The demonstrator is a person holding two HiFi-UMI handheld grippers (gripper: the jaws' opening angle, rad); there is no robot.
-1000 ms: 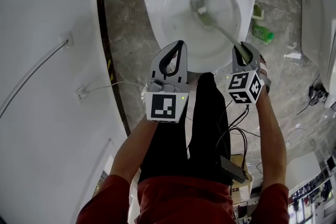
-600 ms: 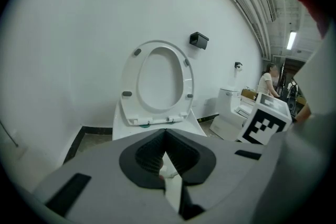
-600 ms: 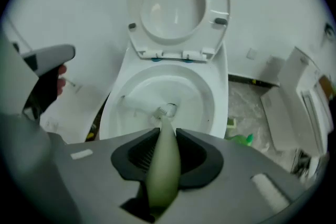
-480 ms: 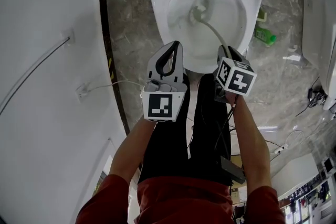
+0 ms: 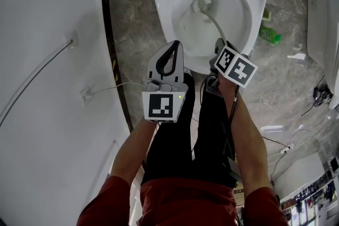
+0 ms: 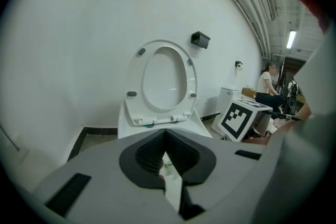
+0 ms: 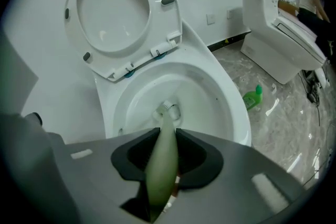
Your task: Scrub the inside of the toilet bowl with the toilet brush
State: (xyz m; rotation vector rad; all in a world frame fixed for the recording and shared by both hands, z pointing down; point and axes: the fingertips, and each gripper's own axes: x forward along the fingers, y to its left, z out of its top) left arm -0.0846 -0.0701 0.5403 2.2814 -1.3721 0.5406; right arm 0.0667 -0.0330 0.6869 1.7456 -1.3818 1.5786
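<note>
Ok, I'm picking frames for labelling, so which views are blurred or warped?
Right gripper view: the brush handle in the right claw is a green blur, while the toilet bowl beyond is sharp. Left gripper view: round dark border, strong fisheye bend. Head view: fairly sharp, though the edges bow.

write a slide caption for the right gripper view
Right gripper shut on the green toilet brush, its head down in the toilet bowl, with the seat raised behind.

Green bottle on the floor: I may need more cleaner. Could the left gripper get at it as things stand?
Probably not easily. The green bottle lies right of the toilet bowl, with the right gripper and its toilet brush between it and the shut left gripper.
</note>
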